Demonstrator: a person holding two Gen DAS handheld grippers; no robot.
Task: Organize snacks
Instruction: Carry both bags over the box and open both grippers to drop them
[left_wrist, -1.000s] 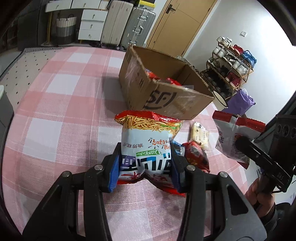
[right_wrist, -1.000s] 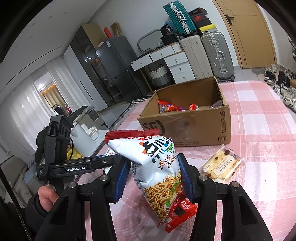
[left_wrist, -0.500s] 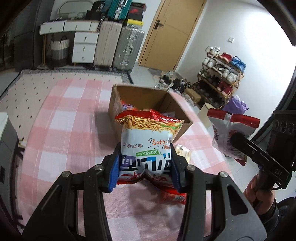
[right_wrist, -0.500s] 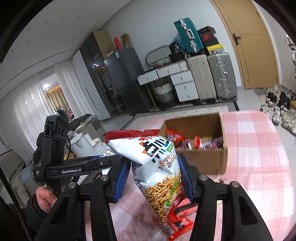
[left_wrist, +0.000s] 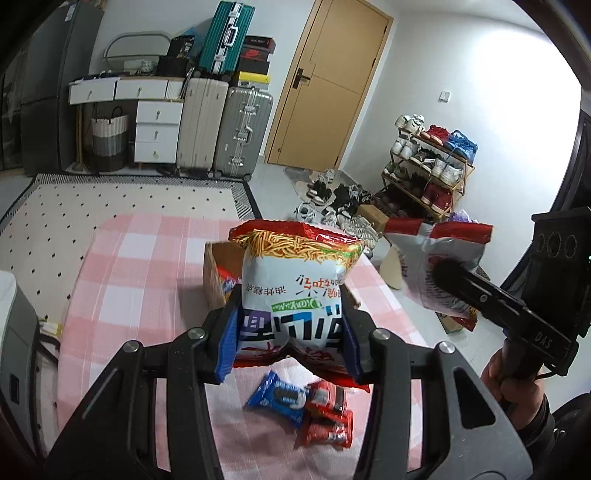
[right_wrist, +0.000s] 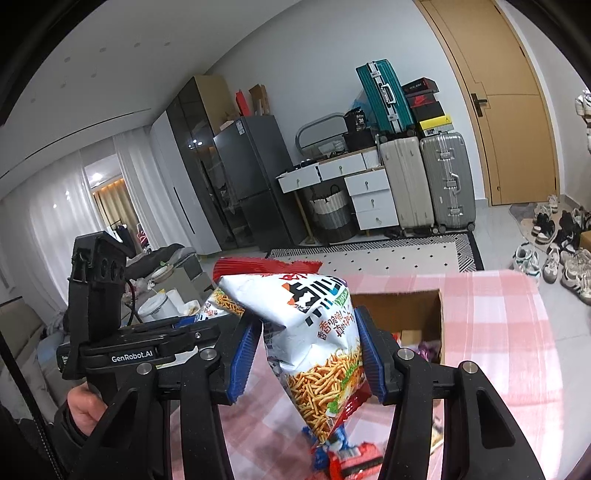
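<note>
My left gripper (left_wrist: 290, 339) is shut on a white and red noodle-snack bag (left_wrist: 295, 280), held upside down high above the table. My right gripper (right_wrist: 308, 354) is shut on a second noodle-snack bag (right_wrist: 314, 332); that bag also shows at the right of the left wrist view (left_wrist: 439, 266). The open cardboard box (right_wrist: 413, 314) stands on the pink checked table beyond both bags; in the left wrist view (left_wrist: 216, 273) it is mostly hidden behind the bag. A blue cookie pack (left_wrist: 279, 397) and red snack packs (left_wrist: 327, 417) lie on the table below.
The pink checked tablecloth (left_wrist: 140, 266) covers the table, whose far edge lies past the box. Beyond are a dotted rug, suitcases, white drawers, a door and a shoe rack. The left gripper's body (right_wrist: 99, 317) is at the left of the right wrist view.
Both grippers have risen well above the table with their bags. The box and the loose packs now look smaller and lower in both views.
</note>
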